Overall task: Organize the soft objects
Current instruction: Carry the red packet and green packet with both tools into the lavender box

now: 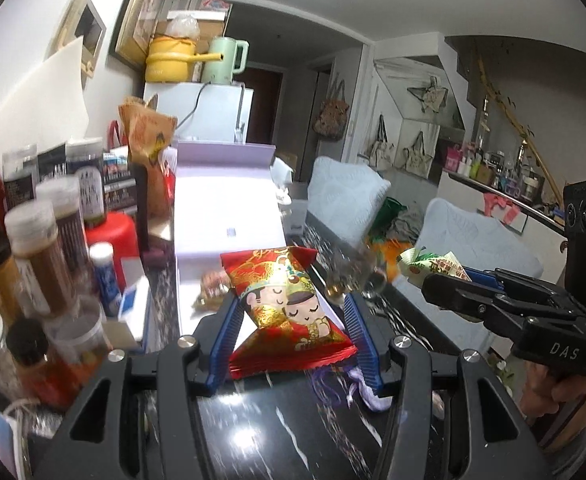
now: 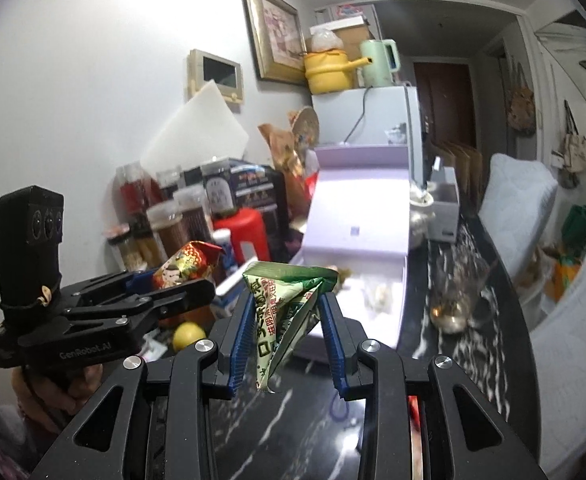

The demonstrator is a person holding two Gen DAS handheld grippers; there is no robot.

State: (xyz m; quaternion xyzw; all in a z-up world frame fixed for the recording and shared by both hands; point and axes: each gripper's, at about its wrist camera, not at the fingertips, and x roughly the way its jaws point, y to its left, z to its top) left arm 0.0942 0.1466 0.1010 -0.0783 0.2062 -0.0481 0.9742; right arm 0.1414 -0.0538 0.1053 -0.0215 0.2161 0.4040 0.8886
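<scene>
My left gripper is shut on a red and gold snack packet with two cartoon faces, held above the near end of an open lavender box. It also shows in the right wrist view at the left. My right gripper is shut on a green and white snack packet, held in the air before the same box. That packet shows in the left wrist view at the right. A small wrapped snack lies inside the box.
Jars and bottles crowd the left of the black marble table. A red container stands behind them. A glass cup sits right of the box. A yellow ball lies near it. Cushioned chairs stand to the right.
</scene>
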